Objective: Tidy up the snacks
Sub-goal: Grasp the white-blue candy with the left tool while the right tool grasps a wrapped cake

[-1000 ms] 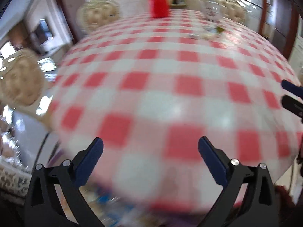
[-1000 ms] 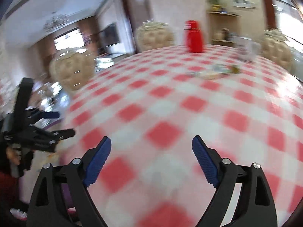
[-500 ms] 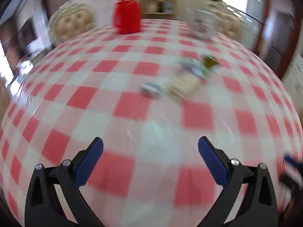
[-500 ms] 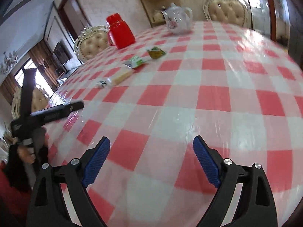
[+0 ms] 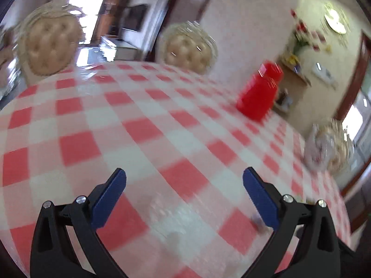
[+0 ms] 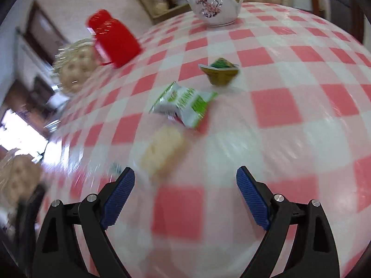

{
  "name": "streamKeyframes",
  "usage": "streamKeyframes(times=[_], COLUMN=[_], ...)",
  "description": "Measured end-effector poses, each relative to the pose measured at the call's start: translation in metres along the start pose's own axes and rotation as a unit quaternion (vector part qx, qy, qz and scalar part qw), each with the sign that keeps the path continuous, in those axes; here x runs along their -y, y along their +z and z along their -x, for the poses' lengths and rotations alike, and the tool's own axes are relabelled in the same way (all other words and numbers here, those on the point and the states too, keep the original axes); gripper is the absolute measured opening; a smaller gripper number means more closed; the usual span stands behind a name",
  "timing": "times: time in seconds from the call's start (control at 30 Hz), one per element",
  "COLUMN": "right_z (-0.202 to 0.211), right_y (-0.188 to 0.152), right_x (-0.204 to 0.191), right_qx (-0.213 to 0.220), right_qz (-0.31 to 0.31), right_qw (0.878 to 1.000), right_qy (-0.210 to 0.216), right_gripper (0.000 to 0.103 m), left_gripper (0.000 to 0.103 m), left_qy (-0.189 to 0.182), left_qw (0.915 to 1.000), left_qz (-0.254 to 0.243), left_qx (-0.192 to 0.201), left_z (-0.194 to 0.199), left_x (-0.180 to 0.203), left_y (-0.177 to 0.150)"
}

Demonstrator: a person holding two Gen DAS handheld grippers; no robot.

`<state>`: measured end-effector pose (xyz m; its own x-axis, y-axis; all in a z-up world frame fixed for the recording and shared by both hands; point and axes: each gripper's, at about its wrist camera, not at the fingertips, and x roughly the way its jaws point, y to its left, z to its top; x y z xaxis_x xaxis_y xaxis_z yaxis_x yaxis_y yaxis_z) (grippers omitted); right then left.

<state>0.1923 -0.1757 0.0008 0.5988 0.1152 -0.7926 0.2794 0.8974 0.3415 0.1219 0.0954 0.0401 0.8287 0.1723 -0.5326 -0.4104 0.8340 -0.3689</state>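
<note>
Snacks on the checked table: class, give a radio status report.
Both tools open, empty: left, right. Pale snack just ahead of right tool; green-white packet beyond. Nothing blocking.

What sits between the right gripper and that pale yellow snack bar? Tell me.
Nothing visible. The right gripper is open, and the pale yellow snack bar lies just ahead of its left finger on bare tablecloth. The green-and-white packet lies beyond the bar.

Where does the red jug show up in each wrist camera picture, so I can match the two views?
Left wrist view: the red jug stands upper right, far side of the checked tablecloth, tilted by the camera.
Right wrist view: the red jug is upper left, beyond the snacks.
Shared landmark: the white teapot, top centre there, blurred at the right edge in the left view.
</note>
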Motion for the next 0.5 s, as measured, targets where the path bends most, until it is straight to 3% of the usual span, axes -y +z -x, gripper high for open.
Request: streamKeyframes(times=[0.1,0.17,0.23,0.33,0.37,0.4,0.5], right_z=[-0.017,-0.027,-0.030,-0.017,-0.011,-0.006,0.010], right_y=[0.013,0.014,0.006,-0.003,-0.003,-0.005,-0.011], right_x=[-0.021,-0.032,-0.037,-0.023,-0.016,-0.009,0.023], right_qx=[0.018,0.018,0.023,0.027,0.030,0.031,0.031], right_qz=[-0.016,0.016,0.068,0.128,0.144,0.155,0.185], right_qw=[0.998,0.992,0.987,0.985,0.983,0.983,0.980], right_qy=[-0.066,-0.121,-0.143,-0.114,-0.106,-0.098,-0.063], right_gripper=[0.087,0.087,0.086,0.072,0.051,0.040,0.034], left_gripper=[0.101,0.101,0.101,0.101,0.101,0.101,0.101], left_qy=[-0.008,-0.014,-0.021,-0.028,-0.032,-0.035,-0.048], left_qw=[0.9986,0.9983,0.9981,0.9984,0.9983,0.9983,0.9972], left_qz=[0.053,0.053,0.048,0.033,0.027,0.018,-0.006], left_qx=[-0.006,-0.022,-0.031,-0.038,-0.040,-0.043,-0.057], left_z=[-0.004,-0.009,-0.012,-0.013,-0.013,-0.013,-0.015], left_x=[-0.018,-0.018,-0.016,-0.010,-0.008,-0.004,0.008], left_y=[0.006,0.006,0.006,0.003,0.001,0.000,-0.004])
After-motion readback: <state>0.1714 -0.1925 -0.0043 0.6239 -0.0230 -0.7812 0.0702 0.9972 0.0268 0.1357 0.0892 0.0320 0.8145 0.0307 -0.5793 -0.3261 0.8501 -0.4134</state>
